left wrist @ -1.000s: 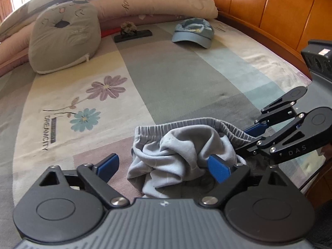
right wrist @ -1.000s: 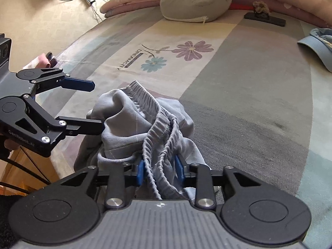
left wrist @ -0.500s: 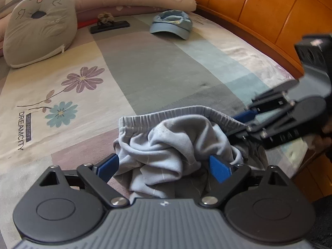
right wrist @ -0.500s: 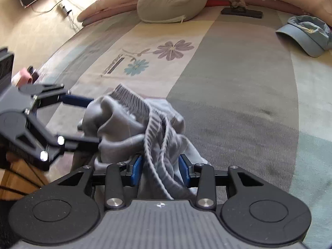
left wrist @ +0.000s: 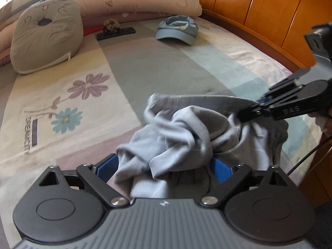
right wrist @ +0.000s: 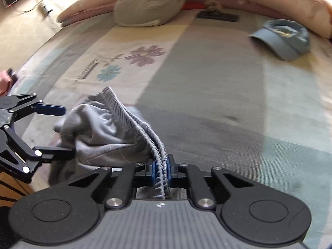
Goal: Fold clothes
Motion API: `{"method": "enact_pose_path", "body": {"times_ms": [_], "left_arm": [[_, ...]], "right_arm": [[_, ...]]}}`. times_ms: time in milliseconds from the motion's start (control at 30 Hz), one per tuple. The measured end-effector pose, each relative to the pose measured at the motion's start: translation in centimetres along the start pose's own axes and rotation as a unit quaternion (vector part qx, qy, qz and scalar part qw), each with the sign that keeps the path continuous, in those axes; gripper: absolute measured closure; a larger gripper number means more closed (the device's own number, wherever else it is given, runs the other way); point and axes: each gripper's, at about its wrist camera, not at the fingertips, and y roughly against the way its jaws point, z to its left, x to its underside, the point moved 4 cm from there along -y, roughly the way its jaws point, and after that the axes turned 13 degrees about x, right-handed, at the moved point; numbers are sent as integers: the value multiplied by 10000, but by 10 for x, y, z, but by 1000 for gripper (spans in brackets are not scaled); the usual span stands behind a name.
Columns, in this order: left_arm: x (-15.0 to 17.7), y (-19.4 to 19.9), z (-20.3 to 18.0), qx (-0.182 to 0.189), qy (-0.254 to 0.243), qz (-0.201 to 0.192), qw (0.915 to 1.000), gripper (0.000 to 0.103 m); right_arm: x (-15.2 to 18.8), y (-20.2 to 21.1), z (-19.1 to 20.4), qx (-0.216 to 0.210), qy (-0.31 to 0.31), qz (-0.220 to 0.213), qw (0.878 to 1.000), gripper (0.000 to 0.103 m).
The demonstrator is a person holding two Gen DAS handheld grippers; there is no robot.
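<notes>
Crumpled grey shorts [left wrist: 186, 137] with an elastic waistband [right wrist: 128, 114] lie near the front edge of the patterned bed sheet [left wrist: 145, 66]. My right gripper [right wrist: 160, 169] is shut on the doubled waistband; in the left wrist view it [left wrist: 247, 115] comes in from the right and pinches the band. My left gripper [left wrist: 164, 168] is open wide, and the bunched cloth lies between its blue pads [left wrist: 105, 166]. In the right wrist view the left gripper [right wrist: 66, 131] stands open around the left side of the shorts [right wrist: 99, 132].
A blue cap [left wrist: 176, 29] lies at the back of the bed. A grey pillow [left wrist: 45, 39] sits back left, with rolled quilts [left wrist: 145, 2] behind. A dark flat object [left wrist: 116, 33] lies between pillow and cap. The wooden bed frame [left wrist: 259, 14] curves along the right.
My right gripper's pads have closed tighter on the waistband and pulled it taut. The shorts have shifted right in the left wrist view. The left gripper stays open.
</notes>
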Motion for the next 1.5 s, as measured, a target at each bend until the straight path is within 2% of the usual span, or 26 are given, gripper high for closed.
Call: {"method": "enact_pose_path", "body": {"times_ms": [200, 400, 433, 500, 567, 667, 767, 867, 967, 1033, 1200, 1367, 1500], "left_arm": [[-24, -24, -10, -51, -164, 51, 9998, 9], [-39, -48, -18, -67, -198, 210, 9996, 9], [-39, -50, -19, -61, -190, 231, 9995, 9], [-35, -51, -21, -53, -115, 242, 9996, 8], [-31, -48, -22, -56, -25, 224, 9997, 8], [-25, -42, -22, -62, 110, 185, 9997, 9], [-21, -36, -24, -105, 194, 156, 9996, 9], [-22, -31, -27, -210, 220, 122, 9995, 9], [-22, -22, -29, -302, 267, -7, 9992, 9], [-21, -17, -30, -304, 360, -109, 9988, 9], [-19, -16, -33, -281, 393, -142, 9987, 8], [-13, -17, -32, -193, 418, -130, 9989, 8], [-8, -24, -30, -95, 496, -64, 9987, 7]], "right_arm": [[15, 12, -48, 510, -368, 32, 9980, 90], [39, -2, -90, 862, -910, 435, 9912, 88], [43, -6, -95, 818, -1007, 516, 9902, 87], [49, -9, -101, 636, -1139, 550, 9899, 81], [50, -8, -107, 495, -1201, 455, 9905, 67], [38, -7, -119, 90, -1361, 165, 9905, 56], [19, -25, -136, -690, -1596, 32, 9848, 56], [6, -61, -143, -1370, -1664, 233, 9762, 56], [-1, -92, -145, -1603, -1535, 389, 9743, 55], [-7, -102, -147, -2045, -1676, 393, 9636, 55], [-31, -136, -132, -2691, -1837, 463, 9443, 56], [-24, -138, -135, -2956, -1822, 390, 9370, 59], [-17, -129, -133, -2898, -1609, 301, 9430, 59]]}}
